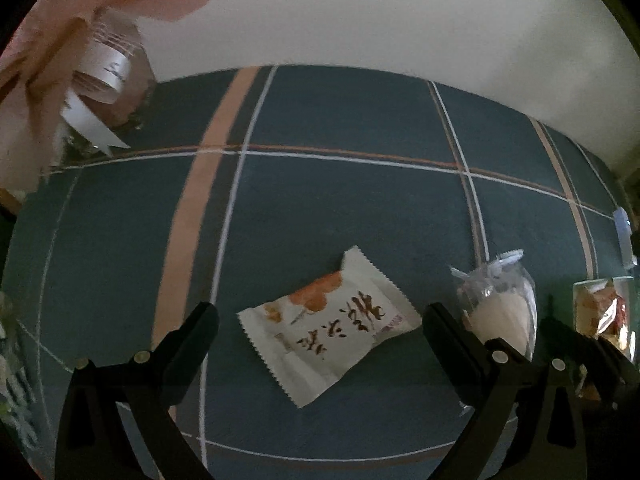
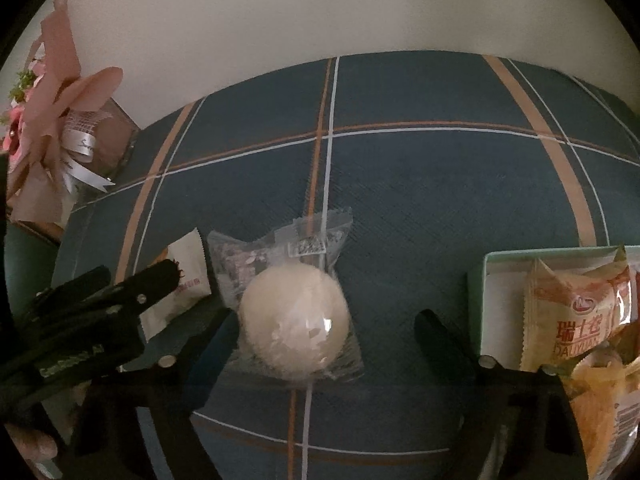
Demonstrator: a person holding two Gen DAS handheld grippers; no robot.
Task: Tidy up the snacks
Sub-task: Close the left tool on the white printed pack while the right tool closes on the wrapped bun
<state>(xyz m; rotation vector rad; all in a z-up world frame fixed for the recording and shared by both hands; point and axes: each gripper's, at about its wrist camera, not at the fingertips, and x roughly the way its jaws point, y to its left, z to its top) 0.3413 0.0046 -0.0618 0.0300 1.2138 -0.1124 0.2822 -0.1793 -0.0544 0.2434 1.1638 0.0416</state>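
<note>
Left wrist view: the left gripper (image 1: 320, 316) points down at a blue checked tablecloth (image 1: 340, 200), and its two black fingers (image 1: 192, 332) stand wide apart. Between them lies a white snack packet (image 1: 328, 328) with brown letters and an orange picture, flat on the cloth; the fingers do not touch it, so this gripper is released and holds nothing. Just beside the right finger is a clear wrapper with a round white bun (image 1: 500, 320) inside.

In the right wrist view the right gripper (image 2: 324, 328) is above this same round white bun (image 2: 294, 320). The jaws are spread, one finger on each side of the bun. The left finger is very close to the wrapper edge, but I cannot tell if it touches; the right finger (image 2: 444, 336) is clearly apart from it. To the right stands a pale green box (image 2: 480, 304) with orange snack bags (image 2: 576, 304) inside. At the far left corner of the table is a pink paper bouquet (image 2: 52, 120) with a white ribbon.
</note>
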